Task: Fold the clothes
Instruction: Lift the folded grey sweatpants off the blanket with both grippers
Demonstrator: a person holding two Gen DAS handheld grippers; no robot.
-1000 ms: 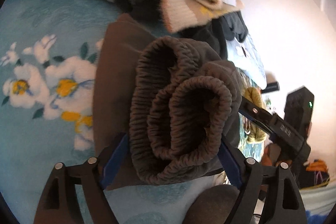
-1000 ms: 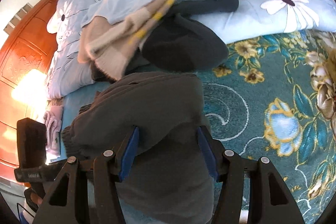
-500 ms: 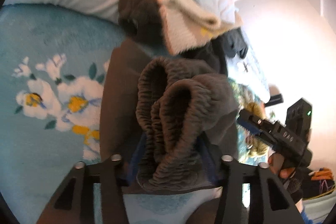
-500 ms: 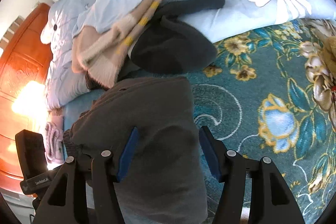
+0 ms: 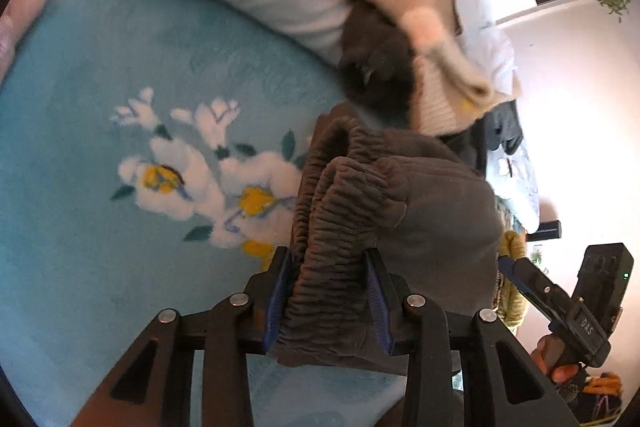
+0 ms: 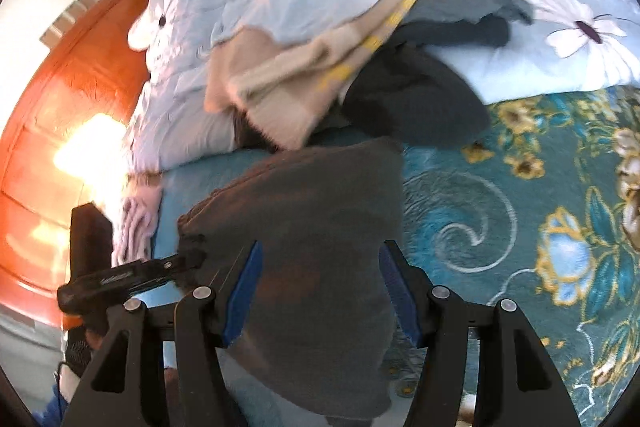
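The left tool (image 5: 326, 291) is clenched on the grey trousers' (image 5: 420, 219) bunched waistband; the right tool (image 6: 320, 291) straddles them, spread wide, near the bed's (image 5: 100, 227) clothes pile (image 6: 340, 39).

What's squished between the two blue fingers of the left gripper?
The gathered waistband of the grey trousers, pinched in the left gripper, seen in the left wrist view.

Your bed (image 6: 500, 211) has a teal floral blanket; on it: grey trousers (image 6: 320, 227), clothes pile (image 6: 340, 47), pale duvet (image 6: 560, 59)
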